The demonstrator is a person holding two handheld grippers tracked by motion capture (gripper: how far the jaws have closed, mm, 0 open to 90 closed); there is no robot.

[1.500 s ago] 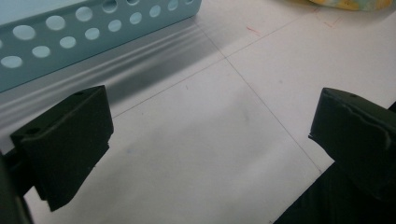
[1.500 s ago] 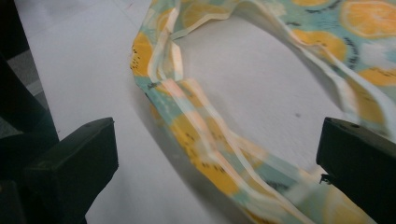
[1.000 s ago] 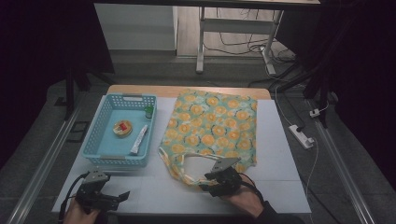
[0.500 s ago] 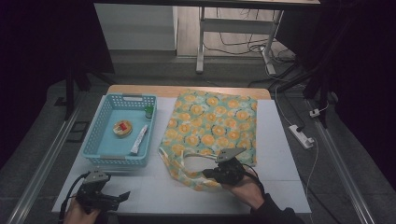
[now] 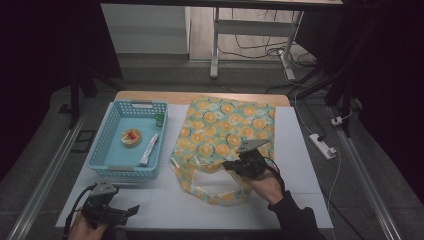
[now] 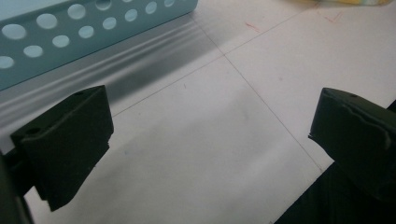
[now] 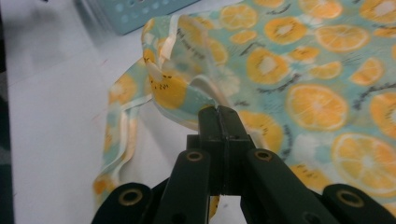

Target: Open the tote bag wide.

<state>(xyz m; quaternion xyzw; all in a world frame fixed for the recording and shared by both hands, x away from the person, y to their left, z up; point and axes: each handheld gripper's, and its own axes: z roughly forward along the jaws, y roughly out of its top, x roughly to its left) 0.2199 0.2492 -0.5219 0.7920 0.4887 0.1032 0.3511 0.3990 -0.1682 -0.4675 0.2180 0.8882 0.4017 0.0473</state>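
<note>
A tote bag point(image 5: 225, 130) printed with orange slices lies flat on the white table, its loop handles toward the near edge. My right gripper point(image 5: 230, 165) rests over the bag's near part. In the right gripper view its jaws point(image 7: 218, 113) are shut on a raised fold of the bag's handle strap point(image 7: 173, 91), which is lifted off the table. At the table's near left corner my left gripper point(image 5: 131, 210) stands open. In the left gripper view, bare table shows between its wide-apart fingers point(image 6: 70, 140).
A light blue perforated basket point(image 5: 105, 150) stands left of the bag, holding a round red-and-yellow item point(image 5: 131, 137), a white tube point(image 5: 149, 149) and a small green thing point(image 5: 159, 119). Its wall point(image 6: 70, 32) is close ahead of the left gripper. A power strip point(image 5: 322, 146) lies beyond the table's right edge.
My right gripper has moved away from the person, over the bag, drawing the pinched strap with it. The left gripper has stayed in place.
</note>
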